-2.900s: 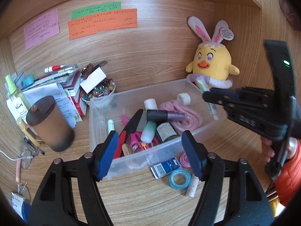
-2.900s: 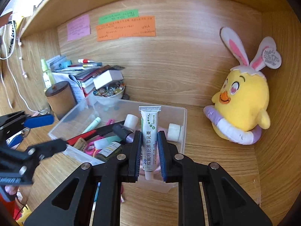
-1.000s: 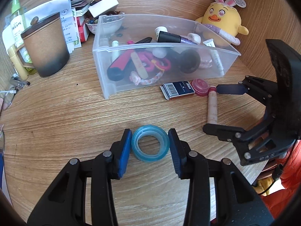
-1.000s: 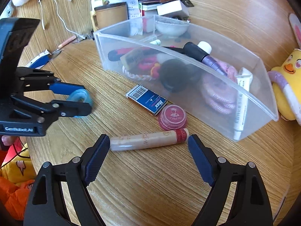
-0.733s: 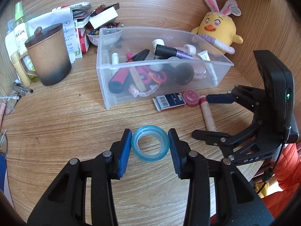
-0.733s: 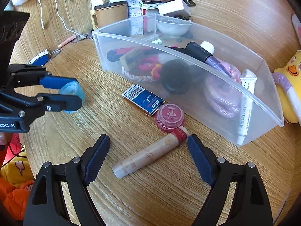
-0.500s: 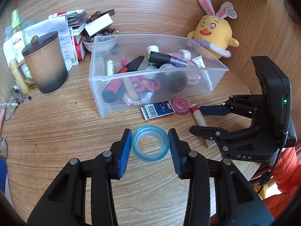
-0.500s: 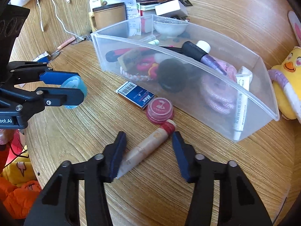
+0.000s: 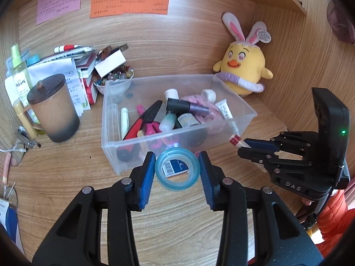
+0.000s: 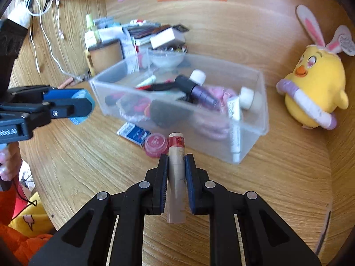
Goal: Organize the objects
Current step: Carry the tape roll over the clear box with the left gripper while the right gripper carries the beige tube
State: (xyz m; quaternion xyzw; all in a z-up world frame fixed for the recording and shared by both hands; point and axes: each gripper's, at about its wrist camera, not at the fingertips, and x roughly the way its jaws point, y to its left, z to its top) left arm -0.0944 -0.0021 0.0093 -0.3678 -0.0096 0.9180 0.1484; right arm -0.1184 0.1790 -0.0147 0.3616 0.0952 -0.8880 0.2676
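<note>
Hidden, cropped or illegible — both wrist views

Blue card box: seen only through the tape ring between the left fingers. Wall notes: writing too small to read. Clear bin ahead of the right fingers: contents motion-blurred. Tube: lower print illegible — pads cover its sides.

left hand-held gripper: black, blue pads, silver screws | right hand-held gripper: same | sleeve: orange

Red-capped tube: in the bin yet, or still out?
Out. The red-capped tube is clamped in the right gripper, short of the clear bin.
</note>
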